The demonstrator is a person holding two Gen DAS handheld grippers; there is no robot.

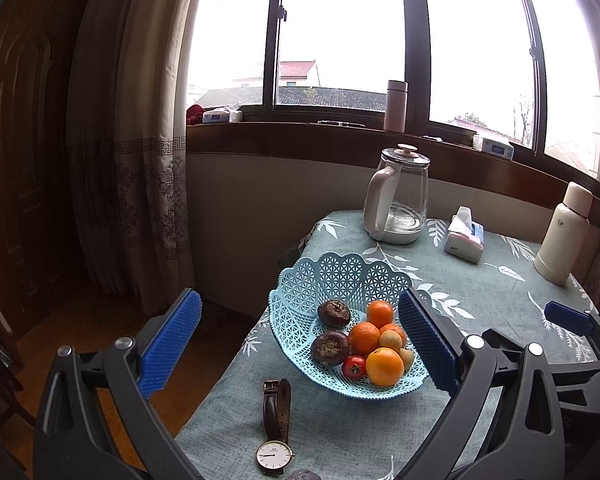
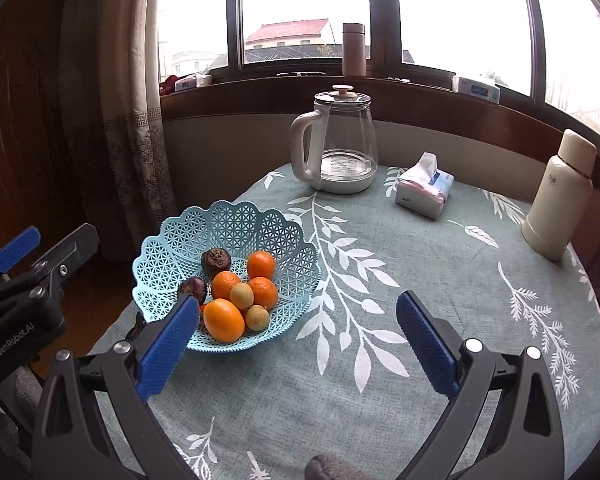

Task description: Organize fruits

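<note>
Both tools are raised above the table with nothing held. The left gripper point(image 1: 300, 344) has its jaws spread wide; the right gripper point(image 2: 296, 344) likewise. All visible fruit sits in the light blue lattice basket point(image 2: 236, 220) near the table's left edge: several oranges point(image 2: 224, 319), two dark mangosteens point(image 1: 334, 313), small yellowish fruits point(image 2: 242, 295) and one small red fruit point(image 1: 354, 367). No loose fruit shows on the leaf-print tablecloth point(image 2: 420, 280). Judged complete or nearly so. A wristwatch point(image 1: 276, 428) lies just in front of the basket.

A home dining nook: curtained window point(image 2: 300, 8), clothed table point(image 2: 420, 280), kettle point(image 2: 340, 144).
</note>
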